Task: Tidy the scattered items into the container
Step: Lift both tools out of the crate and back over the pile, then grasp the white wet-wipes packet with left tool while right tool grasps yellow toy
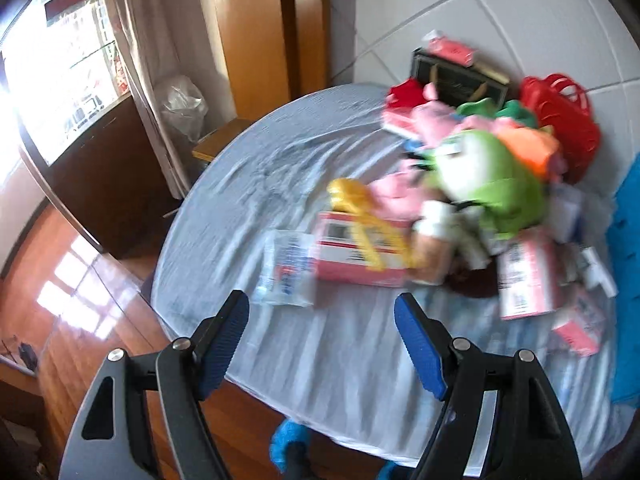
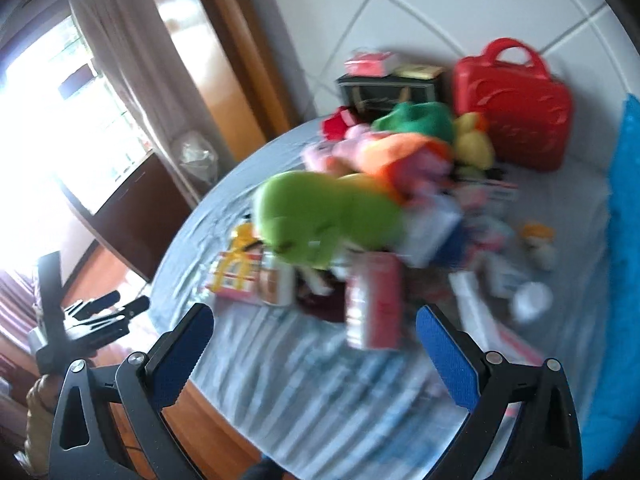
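A heap of scattered items lies on a bed with a pale blue sheet: a green plush toy, pink and orange soft toys, pink-and-white boxes and a yellow plastic piece. A red plastic case with a handle stands at the far end by the wall. My left gripper hangs open above the sheet, short of the heap, with nothing between its fingers. My right gripper is open too, with nothing in it. Both views are blurred.
A dark box with small items on top stands beside the red case. A blue blanket lies along the right edge. Wooden floor, a dark cabinet and a bright window are at the left. The left gripper shows at the right wrist view's left edge.
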Available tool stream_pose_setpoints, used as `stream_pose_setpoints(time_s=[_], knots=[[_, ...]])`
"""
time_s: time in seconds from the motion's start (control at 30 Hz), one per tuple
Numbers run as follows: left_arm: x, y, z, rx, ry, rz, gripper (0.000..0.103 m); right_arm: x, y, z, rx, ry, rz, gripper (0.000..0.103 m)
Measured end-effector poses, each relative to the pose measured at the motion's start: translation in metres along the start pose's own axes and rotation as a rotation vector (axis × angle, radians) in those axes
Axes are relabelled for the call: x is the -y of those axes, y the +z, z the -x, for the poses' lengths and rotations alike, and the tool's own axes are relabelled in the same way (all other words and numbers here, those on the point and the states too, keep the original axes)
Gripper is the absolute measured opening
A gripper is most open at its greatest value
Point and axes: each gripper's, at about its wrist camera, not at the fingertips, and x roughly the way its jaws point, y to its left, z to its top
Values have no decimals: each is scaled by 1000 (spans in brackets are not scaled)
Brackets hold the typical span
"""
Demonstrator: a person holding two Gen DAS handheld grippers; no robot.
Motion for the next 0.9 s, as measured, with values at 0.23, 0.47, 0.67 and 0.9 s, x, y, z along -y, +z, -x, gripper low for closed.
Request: stream_pose_setpoints(time_s=[0.23,0.47,0.67,0.9], knots=[[-48,20,-83,-97,-98,-111,75,-87,-2,-73,13,-23,-69,103],[-33,13,-158,-201,-180,-155,75,-126,-1,-128,-58,-50,-52,86],[-20,4,-214,-256,-165,-166,75,-131,-3,-171,-123,5,-31,85],[-49,27,-233,-232,-185,-142,72,-153,13,-212,-162,57,20,85]])
